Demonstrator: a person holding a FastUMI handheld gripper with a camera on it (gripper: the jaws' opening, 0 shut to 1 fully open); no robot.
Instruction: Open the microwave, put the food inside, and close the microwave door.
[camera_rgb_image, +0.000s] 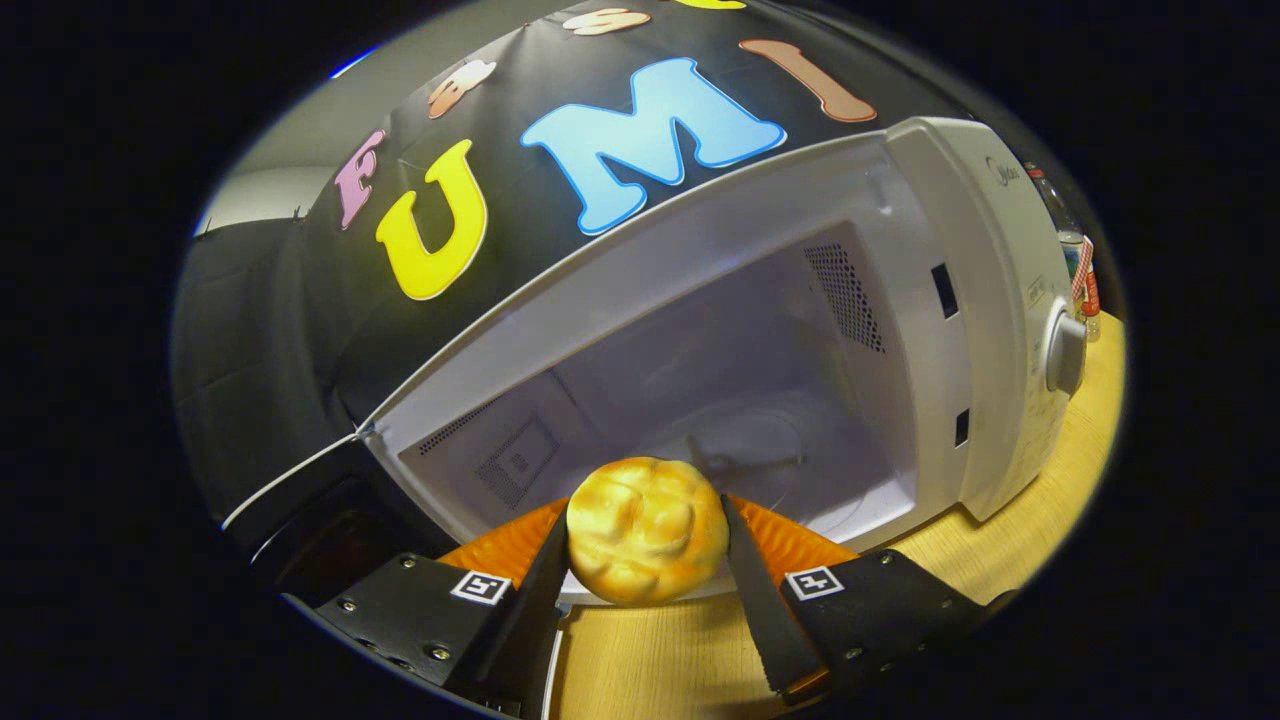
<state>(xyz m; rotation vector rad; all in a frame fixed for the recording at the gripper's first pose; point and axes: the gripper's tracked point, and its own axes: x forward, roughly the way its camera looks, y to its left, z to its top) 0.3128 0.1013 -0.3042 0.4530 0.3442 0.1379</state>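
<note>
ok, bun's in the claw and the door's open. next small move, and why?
Probably ease straight ahead into the cavity. The claw is shut on the round golden-brown bread bun, held above the orange ridged paper plate just outside the open white microwave. The clear glass turntable sits bare beyond the fingers, so carry the bun over it before releasing.
</note>
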